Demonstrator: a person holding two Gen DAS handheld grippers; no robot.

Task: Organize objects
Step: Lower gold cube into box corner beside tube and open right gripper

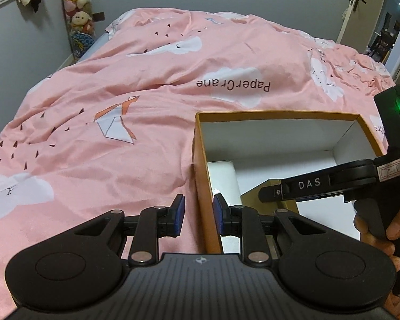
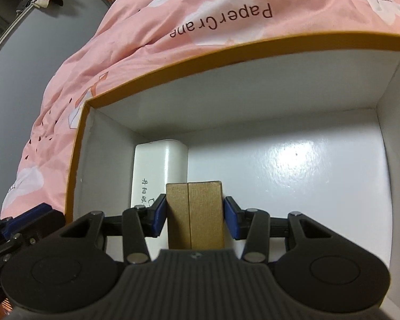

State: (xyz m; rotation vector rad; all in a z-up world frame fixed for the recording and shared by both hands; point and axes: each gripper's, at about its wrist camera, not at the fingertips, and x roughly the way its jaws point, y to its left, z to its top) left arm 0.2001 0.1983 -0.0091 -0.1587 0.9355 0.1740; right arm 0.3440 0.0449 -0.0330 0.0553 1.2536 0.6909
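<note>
An orange box point(image 1: 202, 176) with a white inside stands open on the pink bed; it also shows in the right wrist view point(image 2: 173, 69). A white pack point(image 2: 160, 170) lies in its left part, seen also in the left wrist view point(image 1: 222, 178). My right gripper point(image 2: 194, 214) is inside the box, with a small gold-brown box point(image 2: 194, 216) between its blue pads; small gaps show at both pads. That gold box shows in the left wrist view point(image 1: 264, 194) under the right tool point(image 1: 320, 184). My left gripper point(image 1: 199, 214) straddles the orange box's left wall, with gaps at both pads.
The pink printed quilt point(image 1: 120, 133) covers the bed around the box. Plush toys point(image 1: 77, 2) hang at the far wall. An open door point(image 1: 360, 5) is at the far right. The right half of the box floor point(image 2: 293, 186) is bare.
</note>
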